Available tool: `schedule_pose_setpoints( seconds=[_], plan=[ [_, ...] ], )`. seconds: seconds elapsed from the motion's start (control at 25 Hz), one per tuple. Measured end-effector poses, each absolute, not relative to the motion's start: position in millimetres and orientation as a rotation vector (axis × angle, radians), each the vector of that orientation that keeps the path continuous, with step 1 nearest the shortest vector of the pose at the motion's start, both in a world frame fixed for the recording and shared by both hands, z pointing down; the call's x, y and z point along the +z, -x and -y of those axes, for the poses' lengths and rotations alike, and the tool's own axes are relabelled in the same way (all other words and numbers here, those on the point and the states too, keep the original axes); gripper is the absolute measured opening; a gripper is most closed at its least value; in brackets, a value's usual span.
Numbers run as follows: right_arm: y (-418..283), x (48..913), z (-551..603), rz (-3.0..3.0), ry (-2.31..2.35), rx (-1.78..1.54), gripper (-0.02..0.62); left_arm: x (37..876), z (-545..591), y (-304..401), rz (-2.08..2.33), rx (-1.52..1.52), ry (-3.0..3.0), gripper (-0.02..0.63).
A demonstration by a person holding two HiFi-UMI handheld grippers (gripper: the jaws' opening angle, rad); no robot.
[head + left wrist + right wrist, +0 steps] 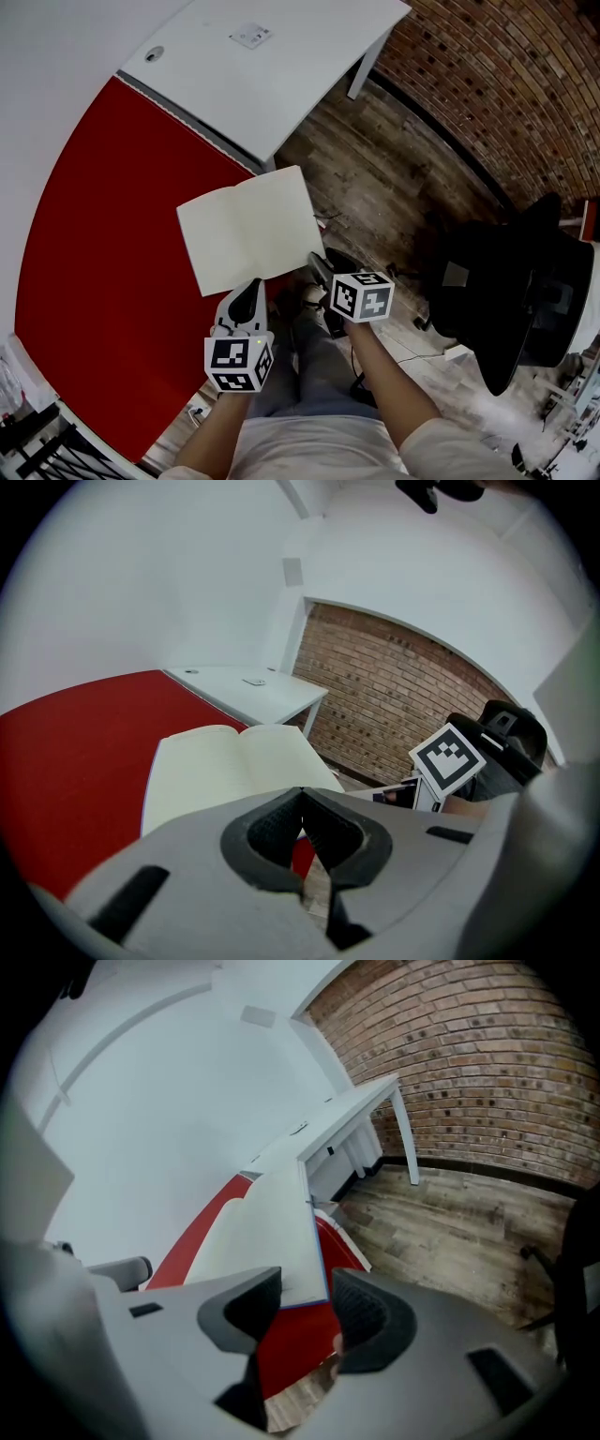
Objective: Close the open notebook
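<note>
Notebook (251, 230) open, long axis crosswise (spine pointing away); left gripper (248, 287) closed empty, right gripper (317, 265) spread empty.

My left gripper (248, 289) points forward and down, its jaws pressed together. My right gripper (320, 267) sits just beside it, tilted down too, jaws standing wide apart, gripping nothing, both arms stretched ahead

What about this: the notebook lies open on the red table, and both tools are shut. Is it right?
No. The notebook lies open on the red table and the left tool is shut, but the right tool is open; the right gripper view shows it.
</note>
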State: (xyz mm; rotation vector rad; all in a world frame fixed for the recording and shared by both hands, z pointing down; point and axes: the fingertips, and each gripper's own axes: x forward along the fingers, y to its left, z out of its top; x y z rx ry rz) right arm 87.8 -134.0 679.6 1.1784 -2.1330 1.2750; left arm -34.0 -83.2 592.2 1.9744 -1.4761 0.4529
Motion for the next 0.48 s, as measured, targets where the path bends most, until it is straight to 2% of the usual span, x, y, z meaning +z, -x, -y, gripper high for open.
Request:
schedule_pose_setpoints(
  seconds=[0.28, 0.48],
  plan=[
    [-86.3, 680.5, 134.5, 2.14, -1.16, 1.315, 0.154, 597.3, 81.0, 37.8, 1.496, 0.474, -1.964, 0.006],
    [-92.2, 675.2, 134.6, 2.132, -1.174, 1.255, 0.077, 598.4, 79.5, 39.1, 1.503, 0.478, -1.957, 0.006]
  ],
)
